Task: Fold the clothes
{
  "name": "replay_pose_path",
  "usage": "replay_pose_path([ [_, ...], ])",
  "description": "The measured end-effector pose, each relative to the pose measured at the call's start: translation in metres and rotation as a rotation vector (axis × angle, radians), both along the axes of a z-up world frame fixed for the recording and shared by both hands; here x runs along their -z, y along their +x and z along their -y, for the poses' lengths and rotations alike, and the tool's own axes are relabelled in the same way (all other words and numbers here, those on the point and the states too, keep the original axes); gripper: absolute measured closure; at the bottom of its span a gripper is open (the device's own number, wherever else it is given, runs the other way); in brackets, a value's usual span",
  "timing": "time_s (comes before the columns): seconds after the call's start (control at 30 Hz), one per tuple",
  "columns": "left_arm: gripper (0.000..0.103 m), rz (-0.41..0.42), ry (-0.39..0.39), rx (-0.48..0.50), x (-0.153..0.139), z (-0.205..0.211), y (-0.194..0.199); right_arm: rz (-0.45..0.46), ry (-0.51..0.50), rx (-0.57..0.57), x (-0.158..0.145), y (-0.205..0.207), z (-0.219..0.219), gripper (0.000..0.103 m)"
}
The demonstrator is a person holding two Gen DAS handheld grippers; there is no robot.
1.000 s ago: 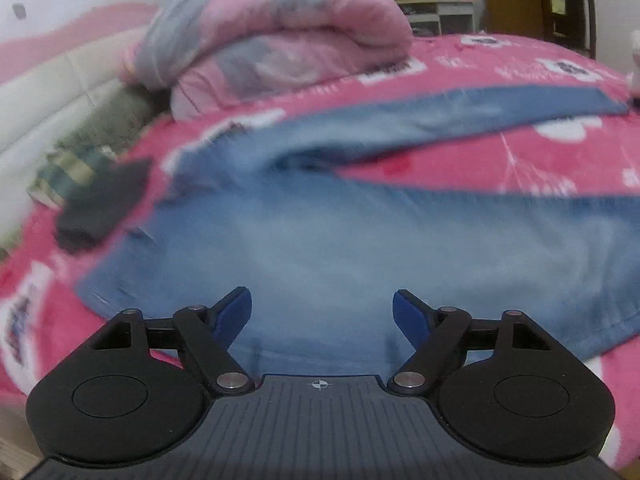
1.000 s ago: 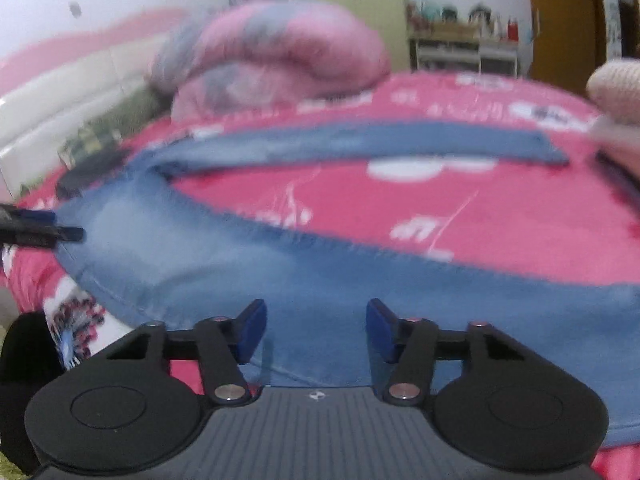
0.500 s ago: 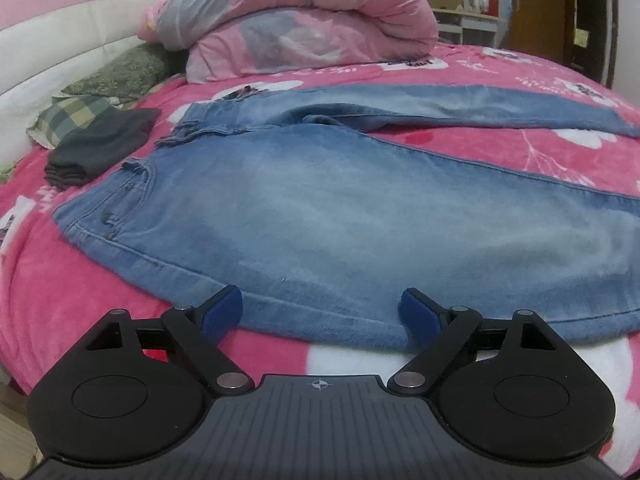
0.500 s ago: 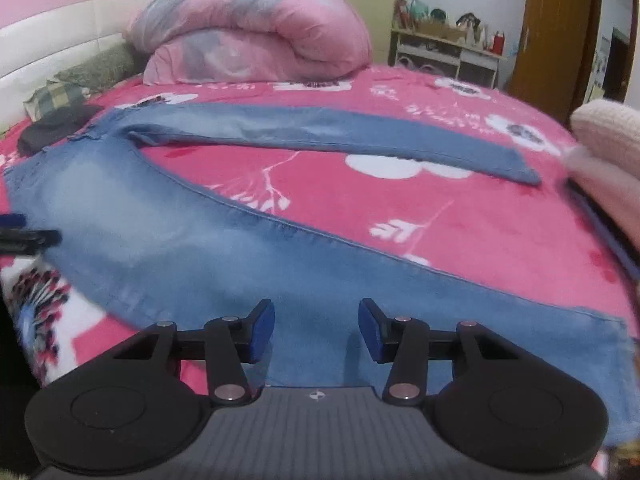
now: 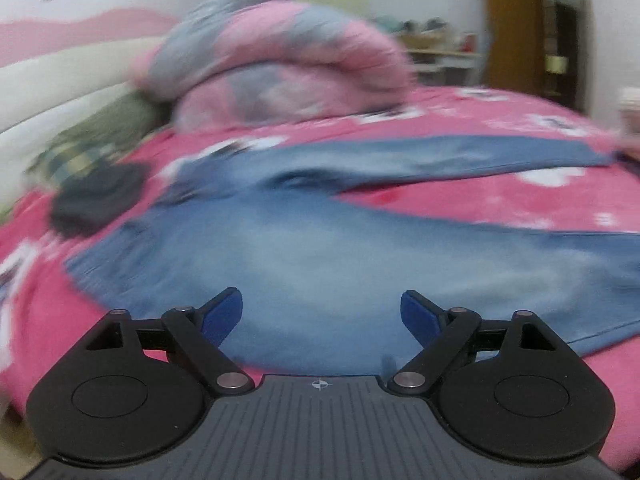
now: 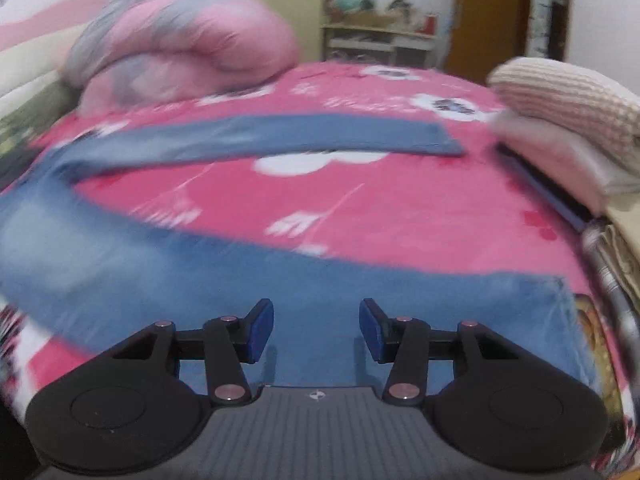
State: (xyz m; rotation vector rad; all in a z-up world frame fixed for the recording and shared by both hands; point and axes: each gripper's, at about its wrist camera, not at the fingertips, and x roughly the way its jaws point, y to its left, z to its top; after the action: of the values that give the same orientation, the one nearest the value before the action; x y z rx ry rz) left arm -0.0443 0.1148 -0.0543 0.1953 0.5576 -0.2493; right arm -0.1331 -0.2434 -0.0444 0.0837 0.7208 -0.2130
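Note:
A pair of light blue jeans (image 5: 328, 248) lies spread flat on the pink flowered bedspread (image 5: 500, 204), legs apart in a V. My left gripper (image 5: 322, 314) hovers over the near leg close to the seat, its blue pads wide apart with nothing between them. In the right wrist view the near leg (image 6: 280, 292) runs across the front to its hem at the right, and the far leg (image 6: 280, 136) lies behind it. My right gripper (image 6: 316, 330) stands half open above the near leg, not clamping the cloth. Both views are blurred.
A rolled pink and grey quilt (image 5: 280, 68) lies at the head of the bed. A dark folded garment (image 5: 96, 200) and a checked pillow (image 5: 76, 156) sit at the left. Folded knitwear (image 6: 568, 120) is stacked at the right. A shelf (image 6: 380, 40) and wooden door (image 6: 492, 16) stand behind.
Both views have tipped up and turned blurry since half a second ago, showing more of the room. The jeans lie as before. Neither gripper has taken hold of anything.

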Motion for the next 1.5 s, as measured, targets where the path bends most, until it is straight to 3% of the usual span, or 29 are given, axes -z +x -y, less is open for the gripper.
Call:
replay_pose_path([
  [0.1, 0.015, 0.007, 0.091, 0.116, 0.011, 0.040, -0.009, -0.092, 0.011, 0.057, 0.034, 0.006, 0.023, 0.052],
  [0.2, 0.015, 0.024, 0.189, 0.219, 0.023, 0.075, -0.020, -0.076, -0.013, 0.033, 0.035, -0.032, 0.013, 0.050],
  [0.3, 0.015, 0.042, 0.251, 0.247, 0.029, 0.088, -0.024, -0.105, 0.026, 0.032, 0.028, -0.054, 0.015, 0.048],
  [0.37, 0.015, 0.033, 0.232, 0.251, 0.027, 0.092, -0.022, -0.094, 0.044, 0.046, 0.016, -0.054, 0.022, 0.048],
  [0.47, 0.015, 0.002, 0.173, 0.259, 0.020, 0.098, -0.014, -0.012, 0.039, 0.027, 0.005, -0.037, 0.018, 0.048],
  [0.53, 0.014, -0.025, 0.176, 0.258, 0.025, 0.106, -0.012, 0.043, 0.041, 0.005, 0.000, -0.023, 0.014, 0.046],
  [0.67, 0.014, -0.090, 0.156, 0.233, 0.035, 0.104, -0.015, -0.024, 0.057, -0.044, 0.037, -0.016, -0.005, 0.043],
  [0.73, 0.014, -0.127, 0.106, 0.237, 0.036, 0.093, -0.018, -0.015, -0.033, -0.096, 0.038, -0.037, -0.025, 0.043],
  [0.77, 0.013, -0.150, 0.075, 0.237, 0.038, 0.086, -0.017, -0.026, -0.026, -0.108, 0.034, -0.044, -0.027, 0.042],
  [0.9, 0.010, -0.176, 0.006, 0.242, 0.040, 0.072, -0.015, -0.007, 0.179, -0.140, 0.008, -0.043, -0.016, 0.042],
  [1.07, 0.010, -0.181, 0.011, 0.228, 0.039, 0.074, -0.017, 0.129, 0.075, -0.262, -0.003, -0.002, -0.056, 0.042],
  [1.13, 0.010, -0.180, 0.009, 0.224, 0.038, 0.069, -0.019, 0.113, 0.052, -0.325, 0.013, 0.016, -0.075, 0.042],
  [1.2, 0.009, -0.180, 0.004, 0.219, 0.038, 0.063, -0.020, -0.002, 0.009, -0.351, 0.042, 0.026, -0.095, 0.042],
  [1.23, 0.008, -0.182, 0.002, 0.218, 0.039, 0.059, -0.020, 0.029, -0.011, -0.342, 0.048, 0.016, -0.100, 0.042],
  [1.27, 0.008, -0.183, 0.000, 0.217, 0.039, 0.055, -0.021, 0.025, -0.020, -0.367, 0.047, 0.005, -0.105, 0.042],
  [1.37, 0.007, -0.185, -0.010, 0.219, 0.040, 0.046, -0.021, -0.038, 0.095, -0.426, 0.032, -0.007, -0.100, 0.042],
  [1.43, 0.007, -0.191, -0.021, 0.211, 0.038, 0.042, -0.020, -0.029, 0.087, -0.430, 0.020, -0.005, -0.100, 0.043],
  [1.5, 0.007, -0.198, -0.033, 0.187, 0.035, 0.037, -0.020, 0.038, 0.041, -0.430, 0.007, 0.007, -0.104, 0.043],
])
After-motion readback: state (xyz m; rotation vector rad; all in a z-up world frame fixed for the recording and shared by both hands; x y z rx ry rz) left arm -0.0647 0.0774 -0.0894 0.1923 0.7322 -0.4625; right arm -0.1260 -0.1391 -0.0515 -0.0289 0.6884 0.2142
